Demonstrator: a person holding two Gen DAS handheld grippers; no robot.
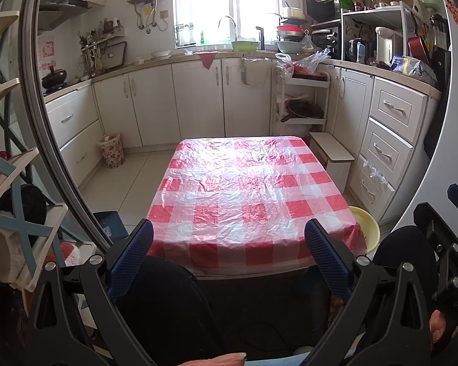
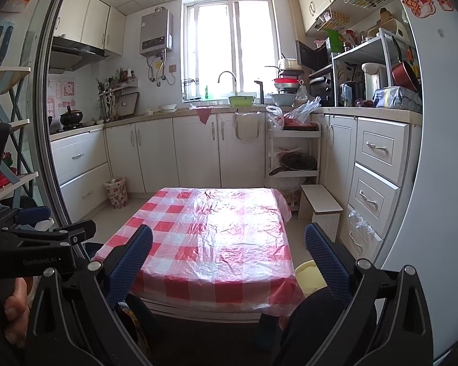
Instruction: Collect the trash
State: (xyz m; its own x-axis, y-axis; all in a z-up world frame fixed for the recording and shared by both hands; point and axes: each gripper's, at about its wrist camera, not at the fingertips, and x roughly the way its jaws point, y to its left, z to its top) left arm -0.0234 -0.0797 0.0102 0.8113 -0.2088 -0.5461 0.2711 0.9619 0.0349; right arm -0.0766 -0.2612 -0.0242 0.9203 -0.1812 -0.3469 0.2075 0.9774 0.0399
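Both sets of jaws wide open, empty; no trash shows on the checked surface (image 1: 247,183), so you risk snagging its crinkled plastic cover

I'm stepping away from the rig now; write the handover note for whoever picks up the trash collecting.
Left gripper: open, holding nothing, held low at the near end of the table.
Right gripper: open, holding nothing, beside the left one.
Table: red-checked plastic cover, no trash visible on top.
Bins: yellow bucket on the floor at the table's near right corner; floral wastebasket by the left cabinets, with something in it.
Done: cannot tell from these views.
Left: find trash; loose plastic bags sit on the white cart and hang on a right-hand drawer.
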